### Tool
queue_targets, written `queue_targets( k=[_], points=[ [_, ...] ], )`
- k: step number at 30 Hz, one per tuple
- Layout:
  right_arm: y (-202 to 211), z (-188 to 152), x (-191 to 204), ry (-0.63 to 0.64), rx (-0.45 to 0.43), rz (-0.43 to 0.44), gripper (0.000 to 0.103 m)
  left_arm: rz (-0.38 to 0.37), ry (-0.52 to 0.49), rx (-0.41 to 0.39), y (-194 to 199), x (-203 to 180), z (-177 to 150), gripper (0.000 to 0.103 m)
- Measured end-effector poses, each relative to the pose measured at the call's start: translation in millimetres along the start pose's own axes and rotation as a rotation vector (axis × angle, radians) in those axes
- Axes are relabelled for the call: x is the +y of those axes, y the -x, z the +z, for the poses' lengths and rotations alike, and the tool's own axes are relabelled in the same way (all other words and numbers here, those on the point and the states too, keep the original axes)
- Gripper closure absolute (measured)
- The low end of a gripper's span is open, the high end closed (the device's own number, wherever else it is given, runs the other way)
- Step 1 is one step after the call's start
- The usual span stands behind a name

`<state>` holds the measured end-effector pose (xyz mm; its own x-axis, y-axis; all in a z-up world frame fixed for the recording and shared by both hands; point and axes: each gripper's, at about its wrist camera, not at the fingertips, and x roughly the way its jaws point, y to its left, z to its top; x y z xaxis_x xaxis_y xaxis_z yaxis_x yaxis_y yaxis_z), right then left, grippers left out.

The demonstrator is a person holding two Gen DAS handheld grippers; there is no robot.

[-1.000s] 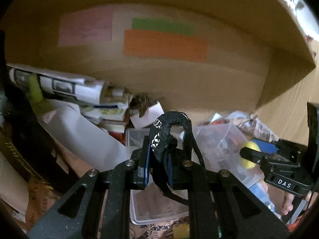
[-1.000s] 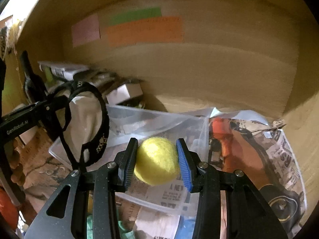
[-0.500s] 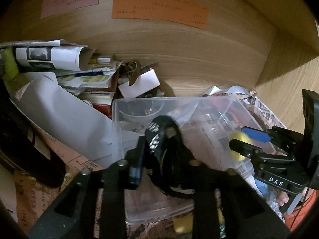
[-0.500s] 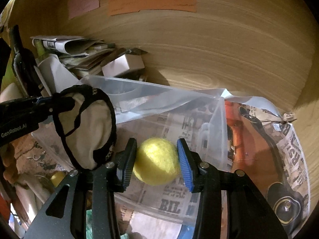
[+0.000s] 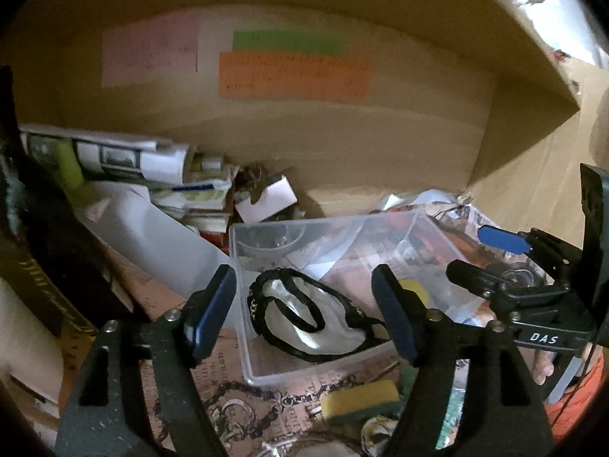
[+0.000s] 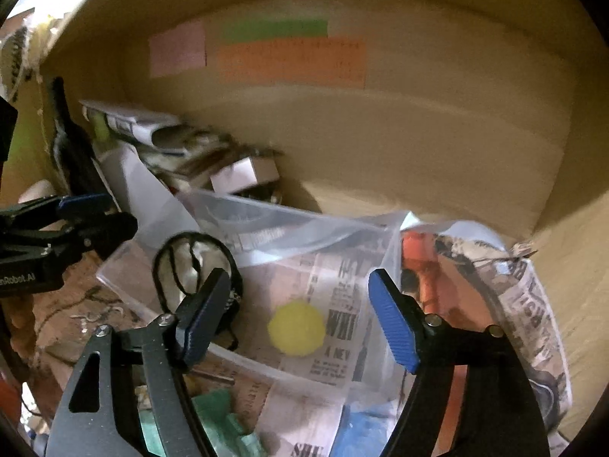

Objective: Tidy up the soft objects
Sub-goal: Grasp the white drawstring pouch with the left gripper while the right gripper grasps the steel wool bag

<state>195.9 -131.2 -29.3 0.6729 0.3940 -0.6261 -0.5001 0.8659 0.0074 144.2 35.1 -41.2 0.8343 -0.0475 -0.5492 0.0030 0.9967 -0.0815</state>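
A clear plastic box point(image 5: 243, 304) point(image 6: 304, 224) stands on the shelf floor. A white cloth mask with black straps point(image 5: 304, 320) point(image 6: 186, 262) lies inside it at the left. A yellow felt ball point(image 6: 297, 327) point(image 5: 416, 291) lies inside it at the right. My left gripper point(image 5: 304, 316) is open and empty above the mask. My right gripper point(image 6: 300, 320) is open and empty above the ball. Each gripper also shows at the edge of the other's view.
Wooden walls enclose the shelf, with pink, green and orange notes point(image 5: 293, 76) on the back. Rolled papers and booklets point(image 5: 125, 160) pile at the back left. A yellow-green sponge point(image 5: 359, 400) lies in front of the box. Newspaper point(image 6: 533, 304) lies at the right.
Both grippers have opened and pulled back. The mask has dropped from my left gripper into the box, and the yellow ball from my right gripper into the box.
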Motion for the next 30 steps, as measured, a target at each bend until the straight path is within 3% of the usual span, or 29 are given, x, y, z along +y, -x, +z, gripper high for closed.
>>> queue_targets(
  k=[2,9,14,21,30],
  points=[
    [12.7,0.2,1.4,-0.003,-0.032,0.0,0.021,-0.006,-0.001,-0.026,13.8,-1.8,0.1,0.022],
    [55.4,-10.2,9.4,0.01,-0.118,-0.007,0.017,0.003,-0.022,-0.093,50.6,-10.0,-7.3,0.006],
    [73.0,-28.1,13.8,0.018,-0.127,-0.021,0.015,0.002,-0.032,-0.098,71.0,-12.2,-19.4,0.004],
    [78.7,-63.4,13.0,-0.017,-0.065,-0.034,0.012,0.03,-0.022,-0.047,77.7,-5.0,-48.9,0.002],
    [55.5,-104.0,10.1,-0.078,0.084,-0.014,0.012,0.068,0.022,0.106,52.6,8.1,-100.4,0.002]
  ],
)
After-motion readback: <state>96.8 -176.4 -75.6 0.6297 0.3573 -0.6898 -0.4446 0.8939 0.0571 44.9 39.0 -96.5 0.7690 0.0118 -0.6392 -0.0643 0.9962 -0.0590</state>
